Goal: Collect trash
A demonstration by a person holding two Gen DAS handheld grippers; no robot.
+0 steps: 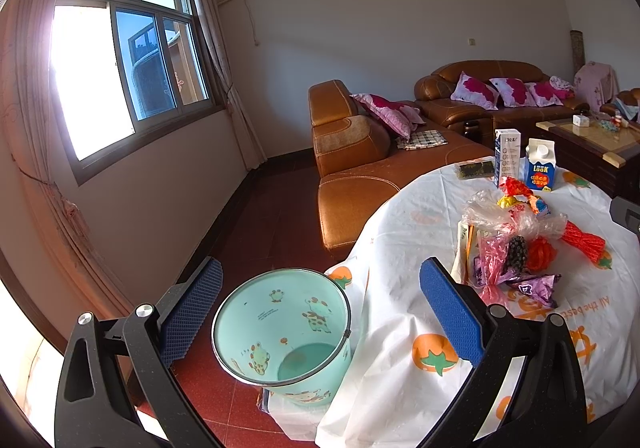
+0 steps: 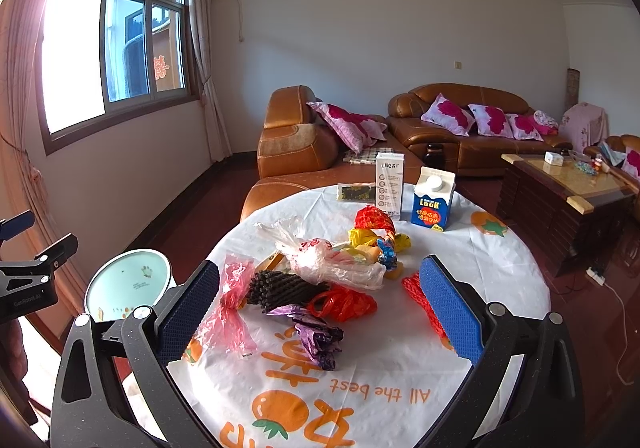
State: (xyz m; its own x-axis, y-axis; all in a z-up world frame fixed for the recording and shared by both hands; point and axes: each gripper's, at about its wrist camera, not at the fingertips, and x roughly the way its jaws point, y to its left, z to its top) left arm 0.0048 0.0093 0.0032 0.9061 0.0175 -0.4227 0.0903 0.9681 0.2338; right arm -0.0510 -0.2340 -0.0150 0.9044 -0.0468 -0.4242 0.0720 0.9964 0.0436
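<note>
Sunlit living room: a window, brown leather sofas (image 2: pixel 460 136) with pink cushions, red tile floor, and a round table (image 2: pixel 500 268) under a white cloth printed with orange fruit.

Left of the table stands a mint-green bin (image 1: pixel 282 332) with cartoon animals on its wall. In the left wrist view its mouth lies between and just ahead of the jaws, and the inside looks bare down to the bottom. In the right wrist view its rim (image 2: pixel 128 284) shows just beyond the left finger, off the table's edge.

Two cartons stand upright at the table's far side, well ahead of the right jaws: a tall white one (image 2: pixel 389 184) and a blue-and-white milk carton (image 2: pixel 434 200) with a white cap, close beside each other. I cannot tell whether either has anything in it. A dark flat packet (image 2: pixel 356 192) lies just left of them.

Trash (image 2: pixel 320 280) lies heaped mid-table, ahead of and between the right jaws: clear bag, pink wrapper, purple wrapper, black mesh, red-orange netting, yellow and red wrappers.

Left gripper (image 1: pixel 320 312) has its jaws spread wide, holding nothing, over the bin and the table's edge. Right gripper (image 2: pixel 320 312) is likewise spread wide and empty, over the cloth; the red netting lies close by its right finger (image 2: pixel 450 312), though contact cannot be told.
</note>
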